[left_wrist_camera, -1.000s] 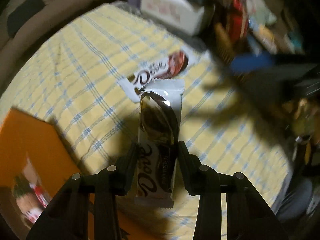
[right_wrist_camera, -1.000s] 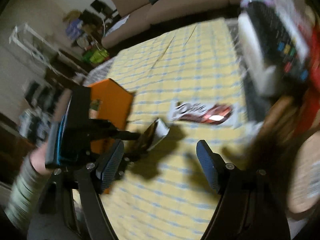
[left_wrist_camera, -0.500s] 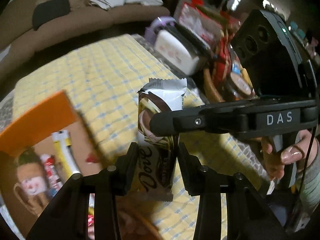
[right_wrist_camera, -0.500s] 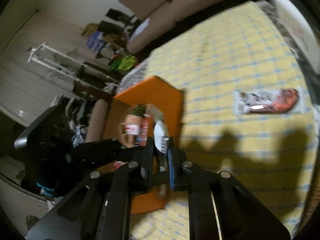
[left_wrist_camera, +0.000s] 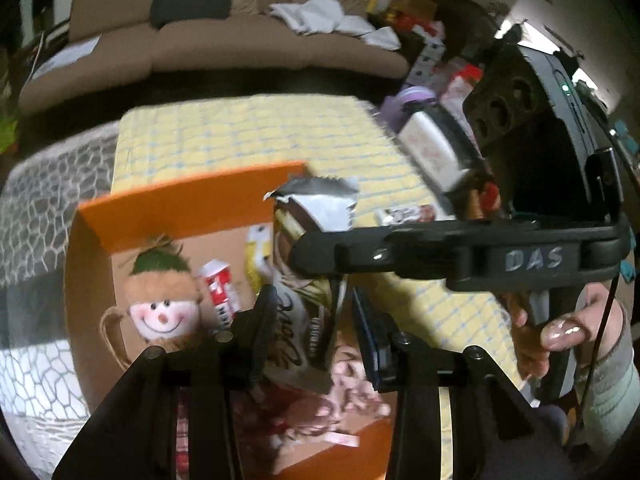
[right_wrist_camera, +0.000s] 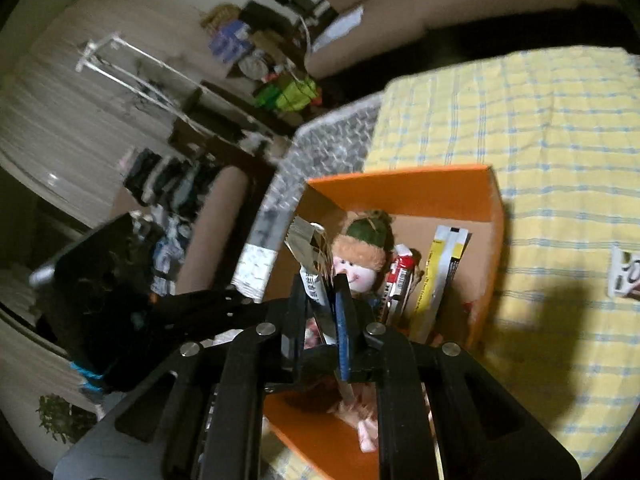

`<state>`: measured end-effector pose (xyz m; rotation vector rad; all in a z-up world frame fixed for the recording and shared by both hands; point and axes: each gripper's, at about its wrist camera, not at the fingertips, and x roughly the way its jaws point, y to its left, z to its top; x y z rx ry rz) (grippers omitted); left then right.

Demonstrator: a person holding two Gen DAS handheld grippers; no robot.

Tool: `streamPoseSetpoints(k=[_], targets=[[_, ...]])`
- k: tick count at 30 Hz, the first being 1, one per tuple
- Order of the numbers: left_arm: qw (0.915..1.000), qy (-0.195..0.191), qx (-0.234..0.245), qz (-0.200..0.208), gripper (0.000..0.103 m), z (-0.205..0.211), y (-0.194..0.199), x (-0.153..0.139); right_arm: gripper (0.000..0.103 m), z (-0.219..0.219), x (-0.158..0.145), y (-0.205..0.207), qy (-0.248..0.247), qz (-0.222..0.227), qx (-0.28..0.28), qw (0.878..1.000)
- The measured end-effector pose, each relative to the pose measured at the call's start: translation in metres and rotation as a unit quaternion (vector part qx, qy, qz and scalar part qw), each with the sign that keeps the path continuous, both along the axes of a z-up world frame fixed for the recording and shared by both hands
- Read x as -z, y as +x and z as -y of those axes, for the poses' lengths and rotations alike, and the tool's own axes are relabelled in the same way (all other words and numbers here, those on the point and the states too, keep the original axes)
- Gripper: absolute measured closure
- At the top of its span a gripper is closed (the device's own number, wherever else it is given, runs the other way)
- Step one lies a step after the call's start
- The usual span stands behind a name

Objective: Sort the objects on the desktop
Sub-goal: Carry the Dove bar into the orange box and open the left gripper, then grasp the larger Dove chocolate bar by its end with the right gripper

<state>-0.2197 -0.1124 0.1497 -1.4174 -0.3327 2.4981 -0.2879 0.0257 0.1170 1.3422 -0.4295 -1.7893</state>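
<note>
Dove choc bar [left_wrist_camera: 304,320] is gripped by both the left gripper [left_wrist_camera: 310,334] & right gripper [right_wrist_camera: 325,300], held over orange box [left_wrist_camera: 180,196] w/ snowman doll [left_wrist_camera: 160,304] inside.

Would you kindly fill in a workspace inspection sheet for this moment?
Surface: yellow checked cloth, mostly bare.
Job's things: chocolate bar gripped by both tongs over the orange box; second bar on the cloth.
Clutter: doll, red carton and yellow packet in the box.
Tongs: left tongs and right tongs shut on the bar.
Cables: black cable beside the hand.
Surroundings: sofa, rug.
</note>
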Motion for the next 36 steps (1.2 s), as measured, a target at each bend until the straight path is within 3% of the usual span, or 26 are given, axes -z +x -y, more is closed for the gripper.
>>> streamPoseSetpoints(k=[7, 14, 16, 18, 20, 23, 27, 32, 36], targets=[[0.9986, 0.015, -0.03, 0.041, 0.065, 0.02, -0.018, 0.057, 0.091, 0.04, 0.062, -0.025, 0.065, 0.033, -0.016, 0.997], [0.9969, 0.025, -0.052, 0.053, 0.064, 0.031, -0.018, 0.075, 0.086, 0.053, 0.055, -0.038, 0.171, -0.035, -0.018, 0.985], [0.9962, 0.026, -0.068, 0.046, 0.053, 0.038, -0.015, 0.07, 0.079, 0.047, 0.042, -0.036, 0.174, -0.052, -0.02, 0.983], [0.9959, 0.034, -0.075, 0.037, 0.029, 0.042, -0.013, 0.063, 0.075, 0.037, 0.028, -0.033, 0.176, -0.069, -0.019, 0.982], [0.9957, 0.04, -0.08, 0.024, 0.026, 0.041, -0.012, 0.052, 0.067, 0.017, 0.011, -0.031, 0.174, -0.092, -0.014, 0.98], [0.9974, 0.046, -0.056, 0.001, 0.026, 0.023, -0.012, 0.032, 0.051, -0.023, -0.015, -0.026, 0.205, -0.137, -0.004, 0.969], [0.9981, 0.056, -0.019, -0.016, 0.026, -0.011, -0.02, 0.014, 0.05, -0.084, -0.024, -0.032, 0.293, -0.169, 0.008, 0.941], [0.9876, 0.156, -0.013, -0.011, 0.019, -0.05, -0.037, 0.007, 0.05, -0.14, 0.006, -0.051, 0.368, -0.148, 0.004, 0.918], [0.9894, 0.145, 0.008, 0.007, 0.019, -0.078, -0.055, 0.017, 0.05, -0.157, 0.036, -0.057, 0.396, -0.15, -0.032, 0.906]])
